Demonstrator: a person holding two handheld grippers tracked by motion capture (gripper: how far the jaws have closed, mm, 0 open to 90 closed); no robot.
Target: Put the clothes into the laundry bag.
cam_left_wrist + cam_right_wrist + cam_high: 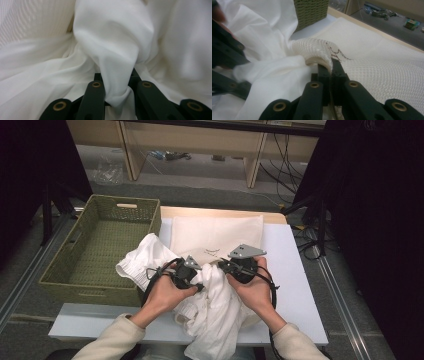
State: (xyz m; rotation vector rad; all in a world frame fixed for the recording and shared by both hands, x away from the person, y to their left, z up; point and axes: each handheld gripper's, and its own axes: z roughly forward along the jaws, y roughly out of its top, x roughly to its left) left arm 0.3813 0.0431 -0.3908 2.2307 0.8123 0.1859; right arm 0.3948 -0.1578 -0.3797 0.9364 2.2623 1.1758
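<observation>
The work looks to be at an early stage: the white garment is bunched up at the near edge of the table, part of it spilling over the front, and nothing lies in the green woven basket at the left. Both grippers are already gripping cloth. The left gripper has its jaws clamped on a smooth fold of the garment. The right gripper has its jaws together on a curled lip of the cream mesh bag, which lies flat behind the garment. Probably the garment is meant to go into that bag, though the bag's opening is not clearly seen. Left to do: opening the bag and feeding the cloth in. The garment is thin, soft and heavily creased; the bag is coarser, with small dark stitching near the pinched edge.
</observation>
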